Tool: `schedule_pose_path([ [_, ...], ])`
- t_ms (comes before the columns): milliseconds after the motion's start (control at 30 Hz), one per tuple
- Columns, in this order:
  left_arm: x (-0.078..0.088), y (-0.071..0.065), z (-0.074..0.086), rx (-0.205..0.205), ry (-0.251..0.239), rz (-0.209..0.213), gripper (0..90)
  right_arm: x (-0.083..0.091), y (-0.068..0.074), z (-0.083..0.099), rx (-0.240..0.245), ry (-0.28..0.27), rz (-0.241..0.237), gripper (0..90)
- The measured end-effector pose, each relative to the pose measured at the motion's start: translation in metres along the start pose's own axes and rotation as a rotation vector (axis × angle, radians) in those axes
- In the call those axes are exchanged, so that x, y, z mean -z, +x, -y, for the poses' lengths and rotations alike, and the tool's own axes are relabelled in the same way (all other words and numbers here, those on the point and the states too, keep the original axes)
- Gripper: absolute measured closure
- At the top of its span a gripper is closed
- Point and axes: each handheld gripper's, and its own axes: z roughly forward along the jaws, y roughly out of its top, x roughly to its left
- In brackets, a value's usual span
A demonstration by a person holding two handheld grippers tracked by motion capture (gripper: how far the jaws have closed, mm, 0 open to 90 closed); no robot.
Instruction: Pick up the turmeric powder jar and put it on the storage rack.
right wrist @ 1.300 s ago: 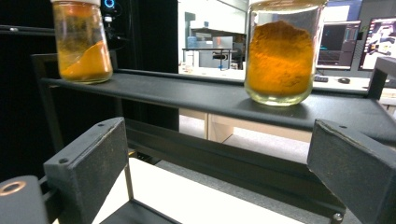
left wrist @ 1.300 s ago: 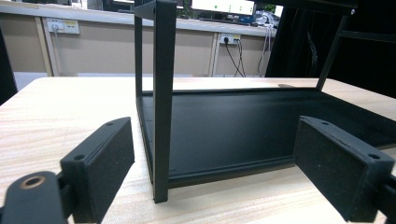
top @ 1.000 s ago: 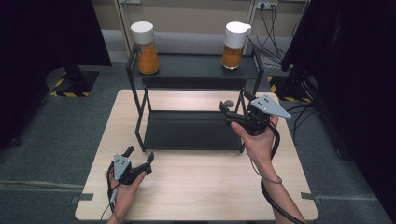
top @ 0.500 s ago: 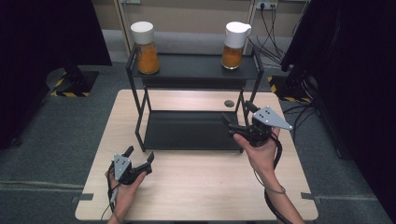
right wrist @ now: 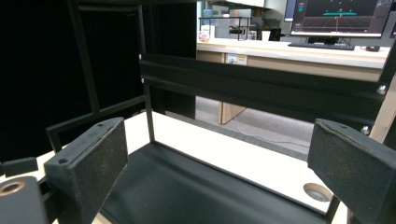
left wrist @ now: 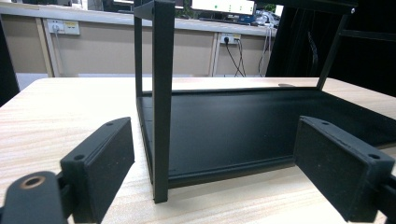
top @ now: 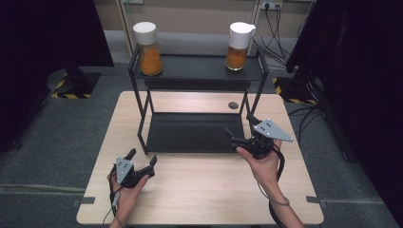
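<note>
A black two-tier rack [top: 199,71] stands on the pale wooden table [top: 204,190]. On its top shelf sit two white-lidded jars of orange contents, one at the left end [top: 148,45] and one at the right end [top: 237,42]. My left gripper [top: 141,156] rests low on the table in front of the rack's front-left post [left wrist: 162,93], open and empty. My right gripper [top: 238,124] is held at the rack's front-right corner, open and empty, and points over the lower shelf [right wrist: 187,186]. Its pads [right wrist: 91,168] stand wide apart.
A round cable hole [top: 233,105] lies in the table behind the rack, also visible in the right gripper view [right wrist: 316,190]. Bare tabletop stretches between the two hands. Grey floor, cables and dark stands surround the table.
My right gripper has come down and back toward the table's front, from beside the rack's upper right post to its lower front-right corner. The left gripper has stayed put.
</note>
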Motion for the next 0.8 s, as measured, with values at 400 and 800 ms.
schedule_pose_path([
  [400, 0.000, 0.000, 0.000, -0.001, -0.002, 0.000, 11.6, 0.003, 0.000, 0.023, -0.024, 0.042, -0.016, 5.5],
  [800, 0.000, -0.001, 0.000, -0.003, -0.003, -0.001, 11.6, 0.007, 0.002, 0.044, -0.044, 0.084, -0.027, 5.5],
])
